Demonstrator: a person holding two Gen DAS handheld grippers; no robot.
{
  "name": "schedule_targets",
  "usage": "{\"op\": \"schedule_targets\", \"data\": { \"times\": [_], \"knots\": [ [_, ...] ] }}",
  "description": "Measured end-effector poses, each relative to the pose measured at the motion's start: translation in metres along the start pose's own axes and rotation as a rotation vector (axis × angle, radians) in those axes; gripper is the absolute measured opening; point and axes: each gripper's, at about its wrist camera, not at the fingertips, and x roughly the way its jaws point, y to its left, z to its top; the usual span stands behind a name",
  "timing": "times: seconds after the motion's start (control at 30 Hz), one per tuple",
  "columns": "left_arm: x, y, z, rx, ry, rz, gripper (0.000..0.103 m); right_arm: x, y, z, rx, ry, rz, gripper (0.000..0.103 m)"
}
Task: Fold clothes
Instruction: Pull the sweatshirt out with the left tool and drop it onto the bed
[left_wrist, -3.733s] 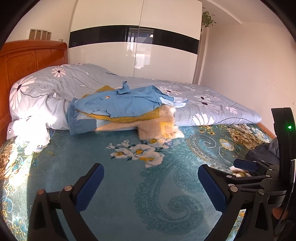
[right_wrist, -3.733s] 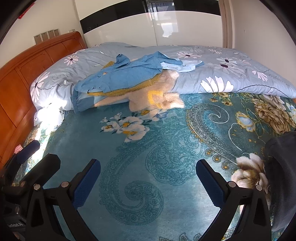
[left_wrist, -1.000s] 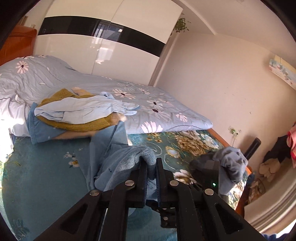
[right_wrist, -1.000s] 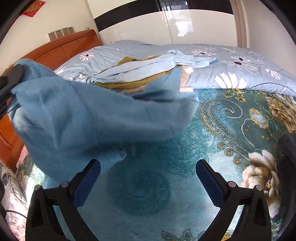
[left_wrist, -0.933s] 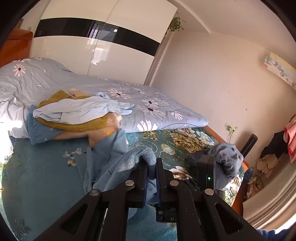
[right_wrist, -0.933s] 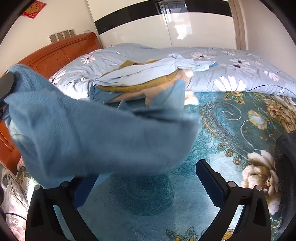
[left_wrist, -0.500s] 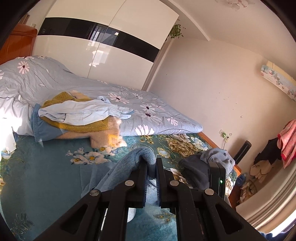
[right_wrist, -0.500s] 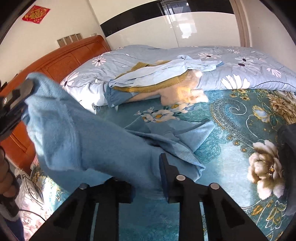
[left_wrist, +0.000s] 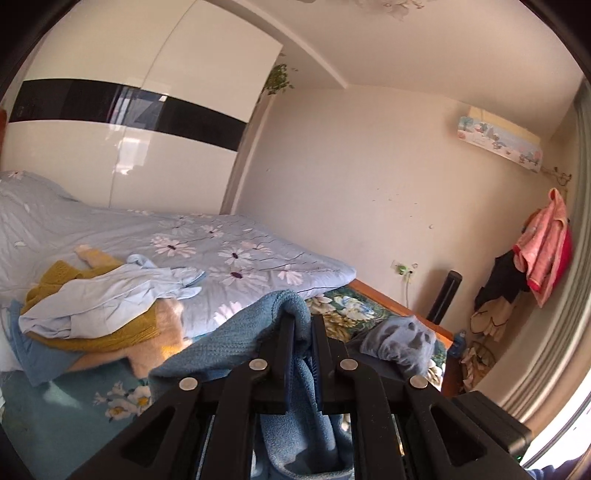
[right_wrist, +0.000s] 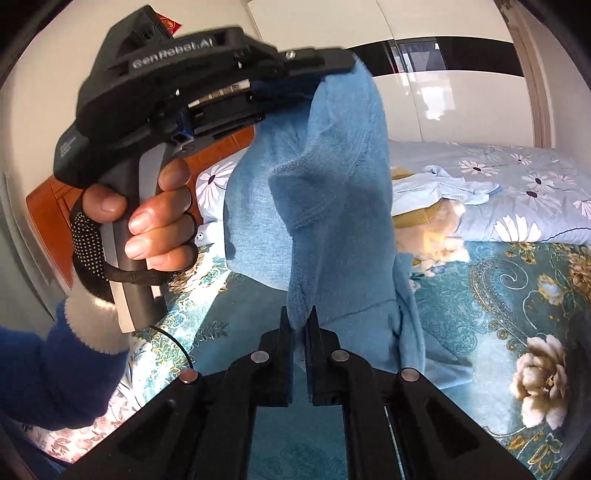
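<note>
A blue fleece garment (right_wrist: 332, 206) hangs in the air above the bed. My left gripper (left_wrist: 303, 325) is shut on one bunched edge of the garment (left_wrist: 236, 343). The left gripper also shows in the right wrist view (right_wrist: 314, 70), high at the top, with the cloth draped down from it. My right gripper (right_wrist: 299, 317) is shut on a lower fold of the same garment. The garment's bottom trails onto the teal floral bedspread (right_wrist: 498, 295).
A pile of clothes (left_wrist: 99, 306), light blue, mustard and cream, lies against the folded blue floral duvet (left_wrist: 229, 254). A grey garment (left_wrist: 402, 339) sits at the bed's far corner. A wooden headboard (right_wrist: 48, 199) stands at left. A white wardrobe (left_wrist: 122, 155) stands behind the bed.
The right gripper has closed on a lower fold of the blue garment. The left gripper has lifted its edge high, so the cloth now hangs between the two.
</note>
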Motion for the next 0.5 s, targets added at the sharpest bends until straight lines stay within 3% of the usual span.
{"op": "schedule_targets", "data": {
  "times": [0.2, 0.33, 0.43, 0.5],
  "knots": [
    [-0.032, 0.098, -0.053, -0.262, 0.025, 0.158, 0.012, 0.010, -0.030, -0.017, 0.110, 0.038, 0.026, 0.005],
    [-0.043, 0.157, -0.109, -0.453, 0.101, 0.274, 0.013, 0.035, -0.026, -0.022, 0.115, 0.097, 0.077, 0.005],
    [-0.053, 0.183, -0.153, -0.564, 0.194, 0.408, 0.022, 0.051, -0.029, -0.030, 0.150, 0.135, 0.085, 0.005],
    [-0.070, 0.188, -0.177, -0.650, 0.203, 0.425, 0.040, 0.057, -0.033, -0.037, 0.160, 0.161, 0.069, 0.005]
  ]
}}
